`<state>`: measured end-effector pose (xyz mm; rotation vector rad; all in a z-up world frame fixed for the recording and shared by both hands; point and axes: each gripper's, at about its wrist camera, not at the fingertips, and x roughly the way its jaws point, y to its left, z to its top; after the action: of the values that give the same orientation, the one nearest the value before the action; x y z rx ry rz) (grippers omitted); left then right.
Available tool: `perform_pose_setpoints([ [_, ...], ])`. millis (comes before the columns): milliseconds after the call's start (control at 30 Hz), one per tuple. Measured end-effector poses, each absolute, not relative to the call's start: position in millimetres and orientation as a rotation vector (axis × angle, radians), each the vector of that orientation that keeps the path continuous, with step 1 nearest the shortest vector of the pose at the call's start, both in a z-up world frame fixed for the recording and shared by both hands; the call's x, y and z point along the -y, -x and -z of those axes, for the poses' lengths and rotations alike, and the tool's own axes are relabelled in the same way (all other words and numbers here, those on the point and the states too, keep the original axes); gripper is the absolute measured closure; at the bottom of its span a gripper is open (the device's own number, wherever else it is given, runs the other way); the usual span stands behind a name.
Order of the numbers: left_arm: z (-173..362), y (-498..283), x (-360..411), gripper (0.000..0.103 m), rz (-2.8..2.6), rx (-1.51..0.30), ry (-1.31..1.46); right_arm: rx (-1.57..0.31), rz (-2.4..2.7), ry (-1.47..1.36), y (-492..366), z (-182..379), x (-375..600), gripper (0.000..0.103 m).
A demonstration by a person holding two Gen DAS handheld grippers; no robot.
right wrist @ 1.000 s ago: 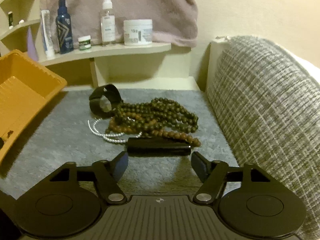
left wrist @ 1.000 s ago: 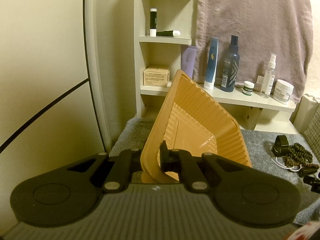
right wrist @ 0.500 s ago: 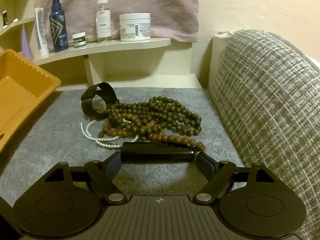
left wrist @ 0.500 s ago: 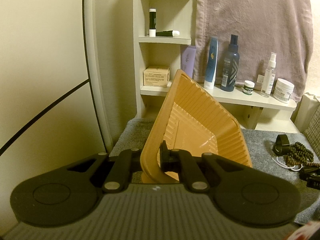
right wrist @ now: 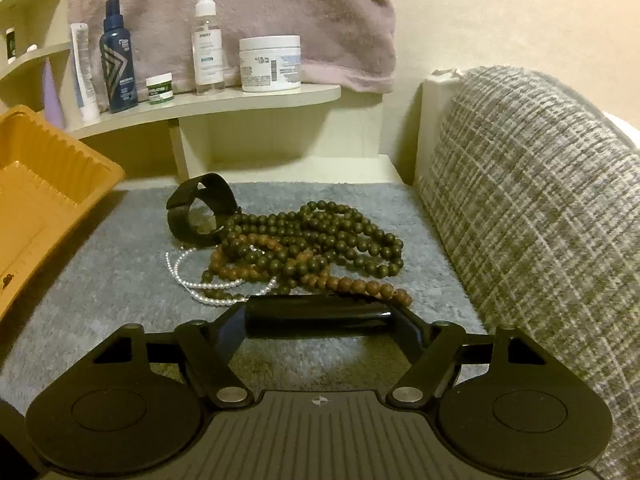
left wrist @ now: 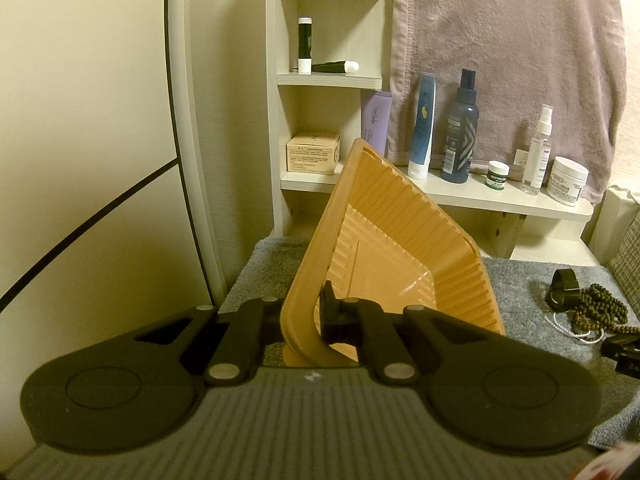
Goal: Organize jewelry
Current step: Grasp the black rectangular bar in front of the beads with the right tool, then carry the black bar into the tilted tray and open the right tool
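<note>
My left gripper is shut on the near rim of an orange ribbed tray and holds it tilted up on edge; the tray also shows in the right wrist view. My right gripper has a glossy black bar-shaped piece between its fingers, both pads touching its ends. Just beyond lie dark green beads, brown beads, a white pearl strand and a black band on the grey mat. The pile also shows in the left wrist view.
A shelf behind holds bottles and a white jar under a hanging pink towel. A woven grey cushion stands on the right. A corner shelf unit and a pale wall panel are at left.
My right gripper has moved forward to the black bar and closed its fingers onto its ends. The left gripper and tray have stayed still.
</note>
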<state>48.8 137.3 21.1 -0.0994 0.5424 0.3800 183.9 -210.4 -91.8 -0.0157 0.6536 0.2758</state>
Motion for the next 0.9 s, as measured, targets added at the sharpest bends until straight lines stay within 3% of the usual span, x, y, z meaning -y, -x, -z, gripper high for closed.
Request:
perform_pose_setpoints([
  [433,-20.7,-49.0,-137.4,0.096,-0.375,-0.542,0.099,-0.624,-0.358,0.001,-160.4,70.7,189.9,0.027],
  [900,-22.6,-49.3,-137.2,0.096,-0.372,-0.541,0.096,-0.543,-0.728,0.016,-141.1,28.6,106.9,0.027],
])
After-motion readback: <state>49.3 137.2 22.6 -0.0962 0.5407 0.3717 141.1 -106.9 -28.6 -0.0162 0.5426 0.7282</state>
